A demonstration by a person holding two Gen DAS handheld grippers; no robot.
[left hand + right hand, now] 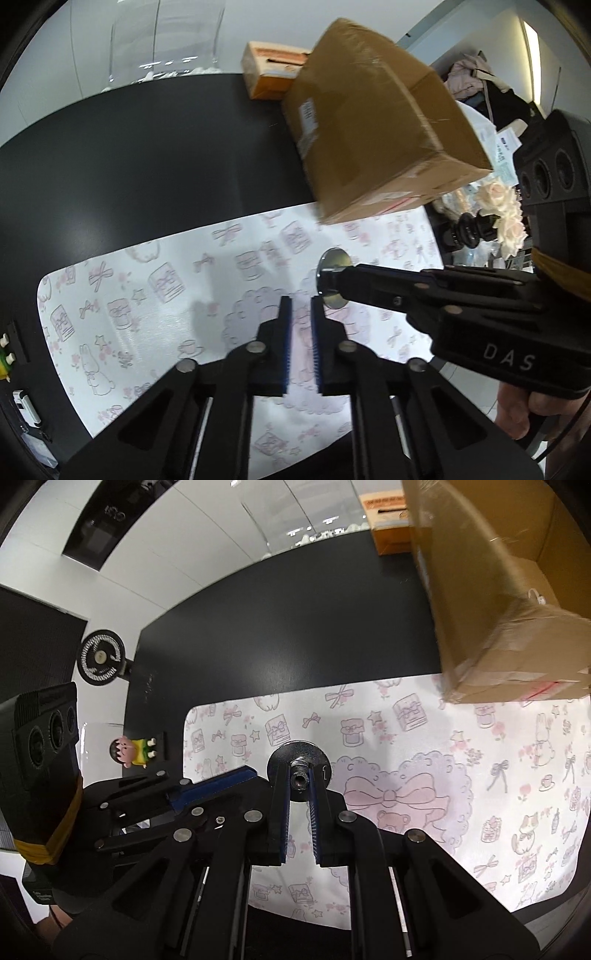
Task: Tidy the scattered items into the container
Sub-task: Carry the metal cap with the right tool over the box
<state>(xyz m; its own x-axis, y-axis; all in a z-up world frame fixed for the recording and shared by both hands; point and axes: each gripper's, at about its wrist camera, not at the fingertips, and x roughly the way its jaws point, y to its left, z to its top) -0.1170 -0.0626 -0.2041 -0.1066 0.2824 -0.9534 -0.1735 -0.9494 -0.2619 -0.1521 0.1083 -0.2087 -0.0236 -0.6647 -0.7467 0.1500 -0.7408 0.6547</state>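
A: What is the right gripper (pixel 299 794) doing?

B: Its 2 blue-padded fingers are clamped on the stem of a small metal weight (pixel 300 766), a chrome disc with a knob, held up over the patterned mat (pixel 424 746). In the left wrist view the same weight (pixel 332 277) sits at the tip of that tool, the disc standing on edge above the mat (pixel 166 295).

A: And the left gripper (pixel 301 321)?

B: Its pads stand a narrow gap apart with nothing between them. It hovers over the mat, just beside the weight and apart from it.

A: Where is the container?

B: The cardboard box (pixel 369 122) stands at the far right, its near bottom edge overlapping the mat's far edge. From the right wrist the box (pixel 491 590) shows an open top, with something pale and thin inside that I cannot make out. The weight is still outside it, nearer the camera and to the box's left.

A: How much room is there?

B: The mat's middle is bare, and the black table (pixel 147 155) beyond it is bare up to the wall. The mat's rounded left corner ends short of the table's left edge. An orange carton (pixel 269 70) stands behind the box, touching or nearly so. A small figurine (pixel 131 751) lies near the table's left edge, off the mat, and a black fan (pixel 100 661) stands beyond that edge.
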